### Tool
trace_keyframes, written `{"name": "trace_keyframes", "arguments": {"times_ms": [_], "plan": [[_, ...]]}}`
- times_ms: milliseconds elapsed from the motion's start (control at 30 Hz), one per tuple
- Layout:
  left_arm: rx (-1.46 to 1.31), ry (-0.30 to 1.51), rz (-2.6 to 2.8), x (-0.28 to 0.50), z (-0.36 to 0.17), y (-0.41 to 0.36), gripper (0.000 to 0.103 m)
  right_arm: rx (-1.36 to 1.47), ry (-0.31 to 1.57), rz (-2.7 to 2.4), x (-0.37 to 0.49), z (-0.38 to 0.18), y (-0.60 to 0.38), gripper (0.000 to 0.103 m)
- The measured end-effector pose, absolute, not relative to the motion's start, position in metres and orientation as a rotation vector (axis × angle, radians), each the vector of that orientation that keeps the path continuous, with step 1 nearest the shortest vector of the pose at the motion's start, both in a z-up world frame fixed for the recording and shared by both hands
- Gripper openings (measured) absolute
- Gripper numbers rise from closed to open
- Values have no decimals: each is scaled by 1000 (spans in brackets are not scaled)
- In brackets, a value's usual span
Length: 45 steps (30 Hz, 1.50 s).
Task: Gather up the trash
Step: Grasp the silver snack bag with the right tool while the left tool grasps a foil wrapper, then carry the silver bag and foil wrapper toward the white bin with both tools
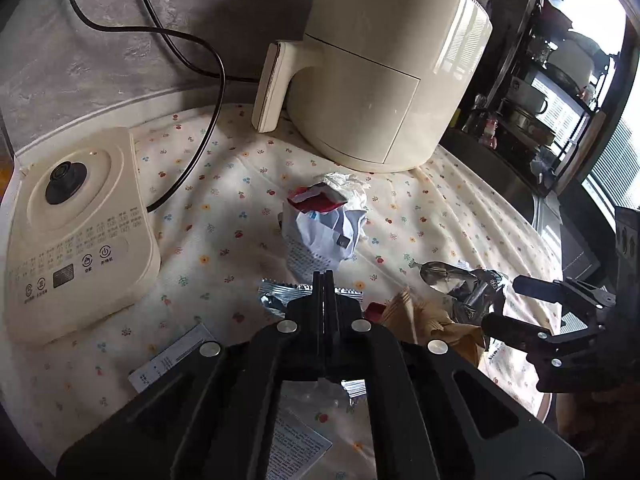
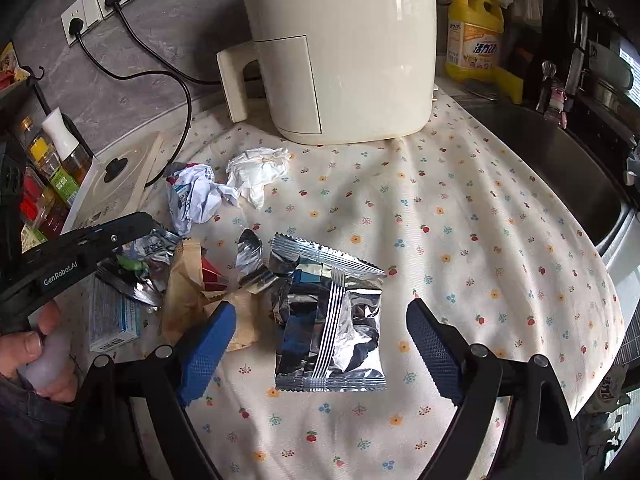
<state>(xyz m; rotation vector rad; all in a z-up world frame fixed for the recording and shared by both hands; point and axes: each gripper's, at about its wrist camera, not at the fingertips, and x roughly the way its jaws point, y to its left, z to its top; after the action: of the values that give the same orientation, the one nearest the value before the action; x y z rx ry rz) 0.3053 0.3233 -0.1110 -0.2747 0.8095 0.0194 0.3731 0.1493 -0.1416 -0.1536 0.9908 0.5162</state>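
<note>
Trash lies on a floral cloth (image 2: 460,220). A silver foil packet (image 2: 332,332) lies between the open blue fingers of my right gripper (image 2: 320,316), which also shows in the left wrist view (image 1: 508,304). A brown paper bag (image 2: 188,292), a crumpled blue-white wrapper (image 2: 196,196) and a white tissue (image 2: 260,172) lie further back. My left gripper (image 1: 323,280) is shut on a silver foil wrapper (image 1: 280,294); it also shows in the right wrist view (image 2: 132,236). The crumpled wrapper (image 1: 324,232) sits just ahead of it.
A cream air fryer (image 2: 340,48) stands at the back. A cream kettle base (image 1: 76,236) with a black cord (image 1: 200,80) sits left. A small box (image 2: 112,320) lies by the bag. A sink (image 2: 560,168) is right, with a yellow detergent bottle (image 2: 474,36) behind.
</note>
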Motion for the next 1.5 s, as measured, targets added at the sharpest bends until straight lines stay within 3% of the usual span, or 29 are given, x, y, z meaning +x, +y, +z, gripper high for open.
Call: {"name": "trace_keyframes", "arguments": {"times_ms": [33, 67, 167, 233, 300, 333, 367, 600, 667, 700, 767, 1133, 1500], "plan": [[-279, 804, 22, 303, -110, 324, 1, -152, 1025, 526, 375, -148, 150, 48], [-278, 798, 23, 301, -109, 324, 1, -148, 1052, 524, 376, -152, 150, 37], [-273, 783, 32, 294, -103, 323, 1, -129, 1042, 535, 371, -150, 143, 20], [-262, 760, 51, 288, -98, 322, 1, -132, 1018, 538, 364, -144, 138, 18], [-272, 762, 60, 285, -97, 322, 22, -127, 1003, 535, 358, -140, 131, 15], [-276, 766, 64, 284, -98, 321, 59, -126, 999, 528, 355, -138, 127, 15], [-271, 747, 76, 281, -97, 319, 74, -121, 999, 521, 354, -137, 123, 15], [-238, 812, 94, 281, -114, 301, 71, -85, 981, 470, 342, -126, 98, 15], [-284, 848, 94, 284, -124, 306, 28, -84, 975, 465, 337, -125, 92, 15], [-300, 855, 95, 284, -128, 307, 28, -83, 975, 460, 335, -124, 89, 15], [-302, 825, 94, 280, -126, 307, 7, -79, 979, 454, 333, -123, 84, 15], [-284, 709, 87, 259, -83, 284, 7, -17, 947, 445, 316, -108, 44, 15], [-241, 704, -39, 254, -67, 163, 7, 26, 934, 389, 292, -99, -58, 16]]}}
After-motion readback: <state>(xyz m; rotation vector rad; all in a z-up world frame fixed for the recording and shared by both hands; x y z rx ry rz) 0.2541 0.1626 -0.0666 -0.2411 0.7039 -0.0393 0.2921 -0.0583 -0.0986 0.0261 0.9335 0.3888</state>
